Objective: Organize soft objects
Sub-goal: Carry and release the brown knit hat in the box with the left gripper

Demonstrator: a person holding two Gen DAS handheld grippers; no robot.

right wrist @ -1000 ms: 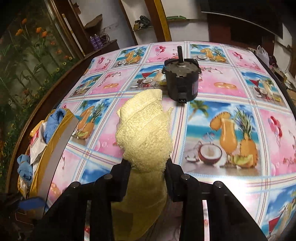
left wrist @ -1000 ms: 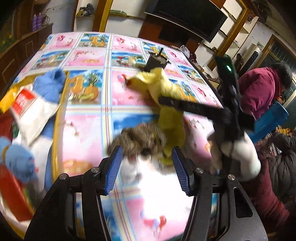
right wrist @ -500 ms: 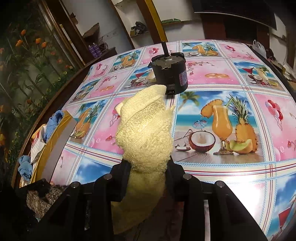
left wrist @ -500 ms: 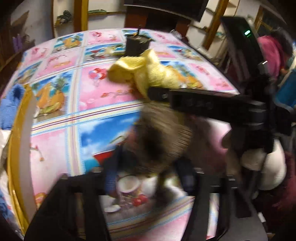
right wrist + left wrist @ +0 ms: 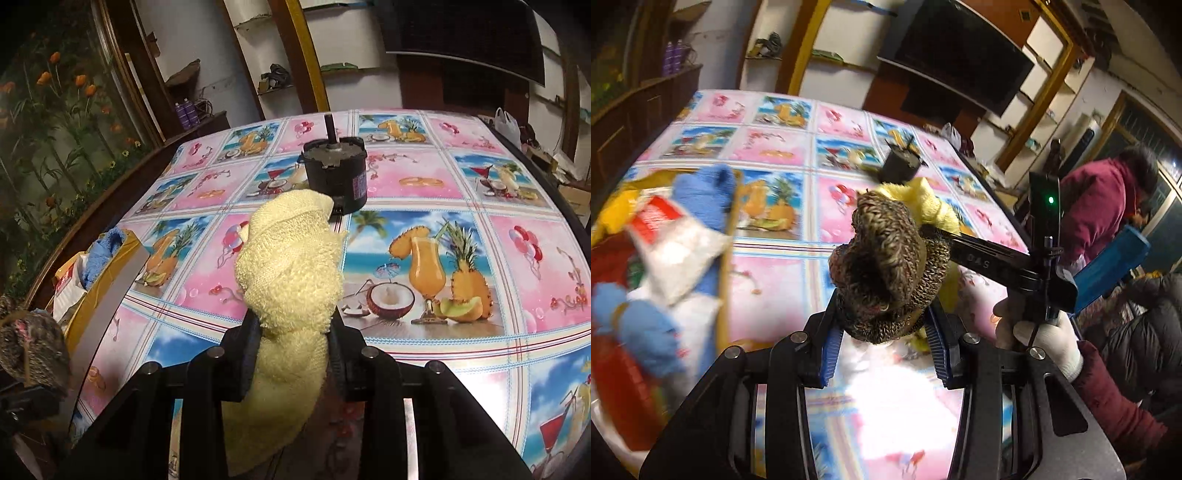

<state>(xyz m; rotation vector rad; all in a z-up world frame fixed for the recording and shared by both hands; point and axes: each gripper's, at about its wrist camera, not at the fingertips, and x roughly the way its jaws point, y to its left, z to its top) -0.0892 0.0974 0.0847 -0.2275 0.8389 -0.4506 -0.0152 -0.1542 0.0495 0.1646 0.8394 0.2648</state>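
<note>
Left wrist view: the left gripper (image 5: 884, 343) is clamped on a brown knitted item (image 5: 890, 273), whose lower part is pinched between the blue-padded fingers (image 5: 830, 350) and whose open cuff stands up above them, off the patterned tablecloth (image 5: 768, 288). Beyond the brown knit, the right gripper (image 5: 936, 230) reaches in from the right, held by a white-gloved hand (image 5: 1047, 338), with a yellow towel (image 5: 923, 201) at its tip. Beyond the towel a black motor (image 5: 900, 167) stands on the tablecloth. Left of the brown knit, a yellow-rimmed box (image 5: 726, 258) holds blue soft items (image 5: 705, 195) and a white packet (image 5: 674, 251); this area is blurred. Right wrist view: the right gripper (image 5: 293, 352) is closed on the yellow towel (image 5: 291, 273), which rises above the fingers and hangs below them. The black motor (image 5: 336, 173) stands just beyond the towel's top. The box (image 5: 99, 291) lies at the tablecloth's (image 5: 461, 177) left edge, and the brown knitted item (image 5: 31, 339) appears at the far left, near the box.
</note>
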